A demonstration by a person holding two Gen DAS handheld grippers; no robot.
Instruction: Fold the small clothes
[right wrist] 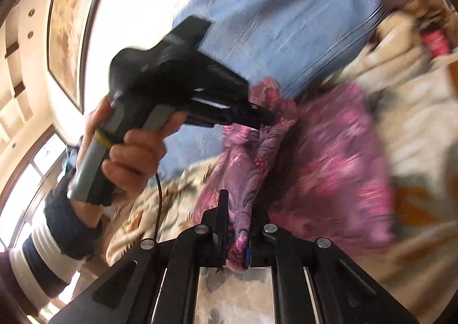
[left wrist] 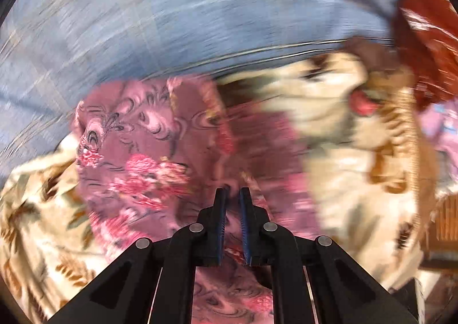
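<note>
A pink floral garment (left wrist: 137,152) hangs in the air, held by both grippers over a cream leaf-patterned blanket (left wrist: 34,209). My left gripper (left wrist: 233,191) is shut on the garment's edge; in the right wrist view it (right wrist: 264,119) pinches a bunched corner of the cloth. My right gripper (right wrist: 240,204) is shut on a gathered fold of the garment (right wrist: 329,152), which runs between its fingers. Both views are blurred by motion.
A blue checked sheet (left wrist: 200,9) covers the surface behind. A red-brown patterned cloth (left wrist: 423,38) lies at the far right. The person's left hand (right wrist: 126,158) holds the left gripper's handle. A framed picture (right wrist: 71,23) and a window (right wrist: 34,181) are at left.
</note>
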